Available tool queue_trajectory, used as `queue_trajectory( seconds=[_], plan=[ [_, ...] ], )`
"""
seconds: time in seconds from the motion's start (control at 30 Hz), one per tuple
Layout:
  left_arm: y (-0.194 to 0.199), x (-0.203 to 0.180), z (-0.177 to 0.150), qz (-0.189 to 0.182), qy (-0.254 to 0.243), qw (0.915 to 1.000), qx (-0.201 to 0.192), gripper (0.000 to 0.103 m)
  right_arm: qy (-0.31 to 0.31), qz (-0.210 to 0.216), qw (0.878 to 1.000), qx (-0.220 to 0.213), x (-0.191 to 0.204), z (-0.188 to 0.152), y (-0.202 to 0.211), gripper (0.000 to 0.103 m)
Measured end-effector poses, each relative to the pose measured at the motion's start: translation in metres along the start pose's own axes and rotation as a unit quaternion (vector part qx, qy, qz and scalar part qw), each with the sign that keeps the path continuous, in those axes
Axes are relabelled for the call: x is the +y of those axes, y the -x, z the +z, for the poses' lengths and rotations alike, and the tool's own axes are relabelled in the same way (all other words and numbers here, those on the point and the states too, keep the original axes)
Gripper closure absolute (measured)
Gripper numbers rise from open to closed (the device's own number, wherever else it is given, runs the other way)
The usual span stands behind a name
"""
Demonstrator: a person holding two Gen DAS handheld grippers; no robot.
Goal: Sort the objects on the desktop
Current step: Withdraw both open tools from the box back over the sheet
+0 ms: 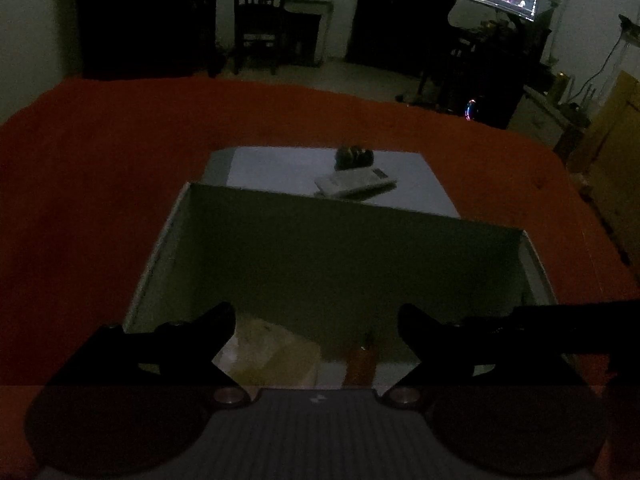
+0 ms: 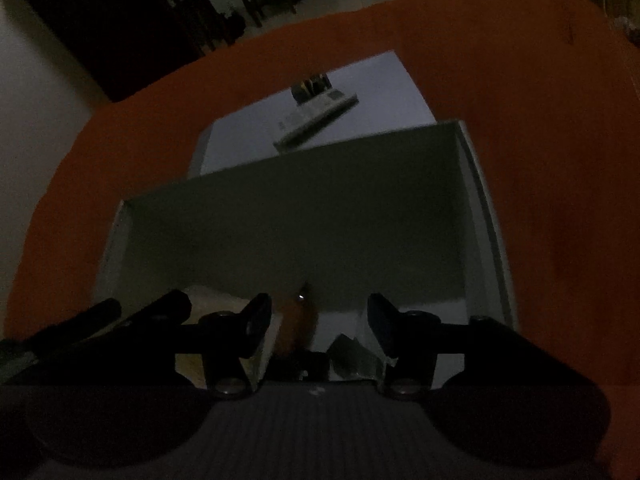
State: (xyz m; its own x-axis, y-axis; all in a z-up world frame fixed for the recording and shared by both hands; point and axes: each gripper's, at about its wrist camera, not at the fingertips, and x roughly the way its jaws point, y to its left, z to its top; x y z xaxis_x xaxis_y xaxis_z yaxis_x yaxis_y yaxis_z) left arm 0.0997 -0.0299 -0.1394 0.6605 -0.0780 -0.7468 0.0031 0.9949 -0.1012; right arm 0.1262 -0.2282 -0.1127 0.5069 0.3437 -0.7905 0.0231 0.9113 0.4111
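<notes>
The box (image 1: 320,264), open-topped and standing on the orange-covered bench (image 1: 100,200), sits directly under both tools and already holds some of the sorting. The left hand-held gripper (image 1: 316,328) hangs over the box's near end with its jaws spread wide and nothing between them; just below it lie a pale crumpled packet (image 1: 272,352) and an orange, tube-like thing (image 1: 360,364) on the box floor. The right hand-held gripper (image 2: 318,316) is also spread wide and empty, hovering over the same corner, with the orange thing (image 2: 298,328) under its left finger and a small pale scrap (image 2: 352,356) near its right one. Beyond the far wall of the box, on a white sheet (image 1: 280,168), a flat white gadget like a calculator (image 1: 354,184) and a dark clump of small items (image 1: 354,158) wait, apart from either tool. So the job looks partly done: some things are in, at least two are left. The dim light hides detail. The far wall stands between the tools and those items, so a reach must clear it; the bench around is otherwise open.
</notes>
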Motion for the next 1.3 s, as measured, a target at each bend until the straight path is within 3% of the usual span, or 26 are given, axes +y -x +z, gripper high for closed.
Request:
queue_trajectory(
  seconds=[0.43,0.77,0.9,1.13,1.3],
  plan=[
    [0.011,0.003,0.022,0.007,0.002,1.0000,-0.006,0.015,0.013,0.028,0.999,-0.025,0.005,0.015,0.021,0.045],
    [-0.007,0.012,0.089,0.008,-0.009,0.9999,-0.002,0.014,0.011,0.044,0.996,-0.074,0.006,0.088,0.041,0.044],
    [-0.027,0.014,0.109,0.003,0.007,0.9999,0.009,0.014,0.006,0.031,0.997,-0.073,0.008,0.123,0.026,0.044],
    [-0.055,0.015,0.124,0.009,0.001,0.9996,0.026,0.014,0.020,0.007,1.000,-0.022,0.016,0.177,-0.028,0.040],
    [-0.053,0.026,0.119,-0.001,0.015,0.9996,0.022,0.014,-0.001,-0.006,1.000,0.003,0.021,0.211,-0.071,0.038]
  ],
)
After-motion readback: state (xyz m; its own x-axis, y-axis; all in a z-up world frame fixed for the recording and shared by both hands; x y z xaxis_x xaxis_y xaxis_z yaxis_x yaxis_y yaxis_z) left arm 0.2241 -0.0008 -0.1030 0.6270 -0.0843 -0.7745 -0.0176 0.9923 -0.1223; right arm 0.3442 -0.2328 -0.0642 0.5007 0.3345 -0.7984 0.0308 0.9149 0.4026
